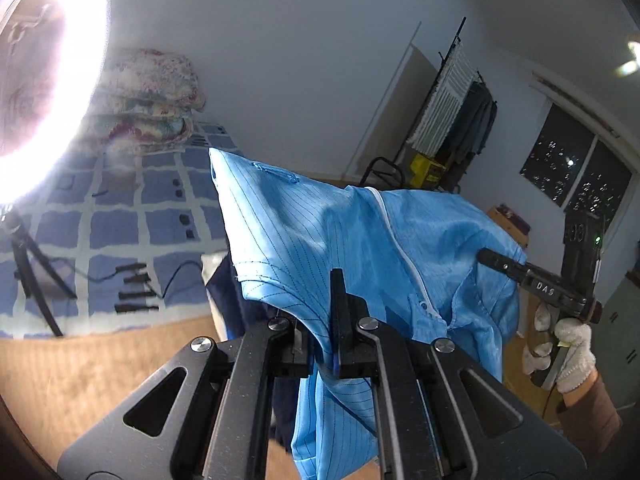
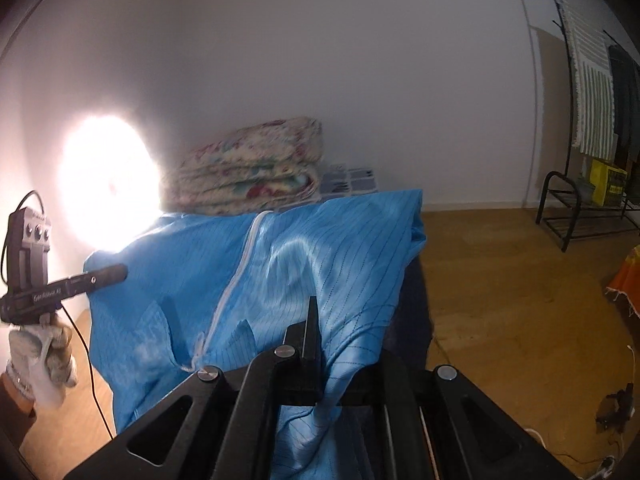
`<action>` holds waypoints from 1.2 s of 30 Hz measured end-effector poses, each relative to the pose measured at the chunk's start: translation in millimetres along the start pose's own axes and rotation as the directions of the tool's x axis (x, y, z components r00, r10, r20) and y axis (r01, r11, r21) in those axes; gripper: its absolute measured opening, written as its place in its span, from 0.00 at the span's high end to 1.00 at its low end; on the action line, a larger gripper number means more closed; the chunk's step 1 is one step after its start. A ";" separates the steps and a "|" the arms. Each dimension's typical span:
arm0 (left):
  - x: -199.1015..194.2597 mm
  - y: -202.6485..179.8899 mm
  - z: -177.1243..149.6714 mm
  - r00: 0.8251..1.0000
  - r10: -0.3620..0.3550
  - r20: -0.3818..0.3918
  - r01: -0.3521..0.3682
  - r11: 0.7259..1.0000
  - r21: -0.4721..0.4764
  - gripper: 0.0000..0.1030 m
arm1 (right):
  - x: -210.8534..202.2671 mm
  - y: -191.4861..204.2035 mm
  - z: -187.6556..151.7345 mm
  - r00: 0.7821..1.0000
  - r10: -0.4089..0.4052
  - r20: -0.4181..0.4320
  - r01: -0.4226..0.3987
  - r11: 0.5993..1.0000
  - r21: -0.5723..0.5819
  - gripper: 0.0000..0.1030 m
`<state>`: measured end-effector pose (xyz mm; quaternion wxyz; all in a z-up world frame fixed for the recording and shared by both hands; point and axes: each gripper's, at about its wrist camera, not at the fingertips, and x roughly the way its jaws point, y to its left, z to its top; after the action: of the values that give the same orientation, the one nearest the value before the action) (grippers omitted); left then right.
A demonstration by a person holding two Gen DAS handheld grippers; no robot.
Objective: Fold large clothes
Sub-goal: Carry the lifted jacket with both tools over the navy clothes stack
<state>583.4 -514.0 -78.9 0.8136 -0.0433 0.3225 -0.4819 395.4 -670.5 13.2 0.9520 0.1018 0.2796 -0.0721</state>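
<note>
Blue garment (image 1: 320, 240) pinched between both claws

Two grippers are showing, the left gripper (image 1: 338, 312) and the right gripper (image 2: 312, 336); one blue garment (image 1: 360, 240) is hanging between them, one folded floral blanket (image 2: 248, 168) is lying on the bed (image 1: 120, 220), and one ring light (image 2: 106, 184) is glowing.

Garment (image 1: 360, 240) hung across frame centre in the left wrist view, stretched between left gripper (image 1: 338, 320) at lower centre and right gripper (image 1: 486, 258) at right. Bed (image 1: 120, 220) lay behind it at left, folded quilts (image 1: 148, 96) stacked on it at upper left. Lamp (image 1: 48, 60) filled the upper-left corner. Clothes rack (image 1: 460, 92) stood upper right, window (image 1: 576, 168) beyond it.
</note>
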 end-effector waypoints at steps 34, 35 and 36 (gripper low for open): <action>76.5 -12.6 -33.8 0.984 0.127 -0.125 -0.126 0.992 0.016 0.94 | 82.6 -83.6 -29.8 0.991 -0.018 -0.132 0.039 0.988 0.151 0.80; 76.5 -11.6 -33.6 0.983 0.128 -0.134 -0.128 0.992 0.005 0.88 | 81.8 -83.4 -31.0 0.990 -0.031 -0.136 0.051 0.988 0.147 0.76; 76.3 -10.7 -33.4 0.982 0.131 -0.137 -0.133 0.991 0.000 0.84 | 81.2 -82.5 -31.2 0.989 -0.041 -0.140 0.061 0.988 0.141 0.76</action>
<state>581.3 -573.6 -138.0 0.8195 0.0074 0.3819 -0.4272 431.0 -749.7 -69.5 0.9186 0.1680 0.3406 -0.1096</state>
